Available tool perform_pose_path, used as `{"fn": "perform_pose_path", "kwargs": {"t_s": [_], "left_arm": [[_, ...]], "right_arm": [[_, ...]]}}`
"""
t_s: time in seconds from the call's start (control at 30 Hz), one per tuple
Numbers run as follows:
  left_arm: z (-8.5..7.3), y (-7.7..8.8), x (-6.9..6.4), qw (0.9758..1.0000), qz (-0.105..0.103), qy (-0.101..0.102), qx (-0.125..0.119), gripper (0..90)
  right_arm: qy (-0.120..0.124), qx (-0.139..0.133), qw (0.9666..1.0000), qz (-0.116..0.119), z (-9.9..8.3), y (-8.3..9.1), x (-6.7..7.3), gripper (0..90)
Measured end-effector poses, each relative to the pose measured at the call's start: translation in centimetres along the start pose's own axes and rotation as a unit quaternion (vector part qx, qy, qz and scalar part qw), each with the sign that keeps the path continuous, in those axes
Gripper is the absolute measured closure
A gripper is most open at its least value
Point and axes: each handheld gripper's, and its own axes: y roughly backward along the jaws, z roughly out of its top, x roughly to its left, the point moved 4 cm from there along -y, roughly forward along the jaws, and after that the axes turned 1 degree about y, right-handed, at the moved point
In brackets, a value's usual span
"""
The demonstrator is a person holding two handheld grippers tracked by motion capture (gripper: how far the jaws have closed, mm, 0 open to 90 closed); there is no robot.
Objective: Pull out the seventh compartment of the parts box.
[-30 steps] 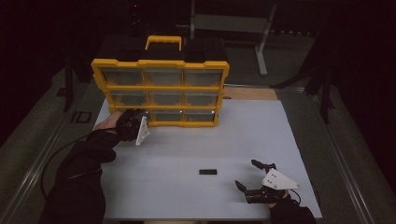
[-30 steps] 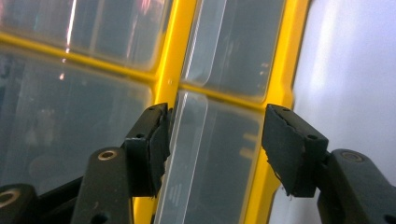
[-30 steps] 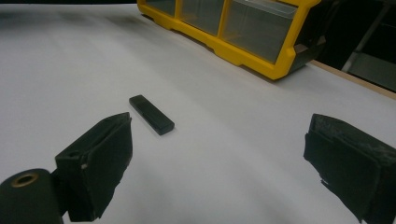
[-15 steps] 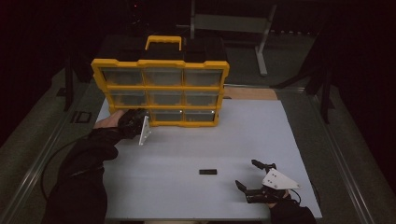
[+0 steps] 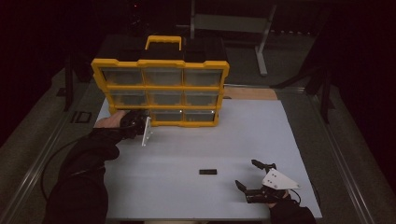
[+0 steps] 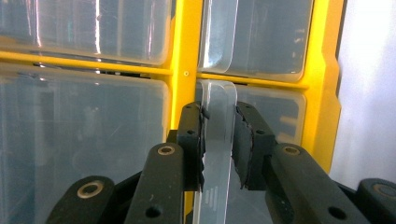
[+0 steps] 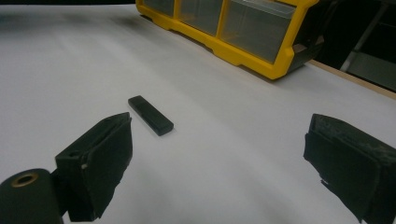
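Both pads (image 6: 245, 140) flank clear tab (image 6: 215, 140) (high view: hidden).

No readable text, brand, number or sign anywhere. The clear drawer pull (image 6: 218, 140) between the left gripper's pads carries a few rows of tiny moulded print near its lower end, too small and blurred to make out. The yellow drawer organizer (image 5: 161, 87) shows no label on its frame or drawer fronts. The small black block (image 7: 150, 115) on the white table (image 5: 196, 149) is plain, with no marking visible.
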Motion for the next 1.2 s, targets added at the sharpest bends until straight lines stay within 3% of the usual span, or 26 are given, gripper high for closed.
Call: {"fn": "perform_pose_path", "kwargs": {"t_s": [0.2,0.53,0.7,1.2], "left_arm": [[0.2,0.1,0.2,0.9999,-0.007,-0.004,0.009,75.4],[0.0,0.8,1.0,0.9981,-0.060,0.010,-0.012,75.4],[0.2,1.4,1.1,0.9959,-0.090,0.000,-0.007,75.3],[0.3,3.4,0.4,0.9953,-0.096,-0.008,-0.009,75.4]], "right_arm": [[0.001,0.001,1.0000,-0.001,0.0,0.0,-0.1,7.9],[-0.001,0.001,1.0000,-0.003,-0.1,0.0,-0.2,7.9],[-0.003,0.001,1.0000,-0.003,0.0,0.0,-0.1,7.9],[-0.004,0.000,0.9999,-0.011,0.0,0.1,-0.4,7.9]]}}
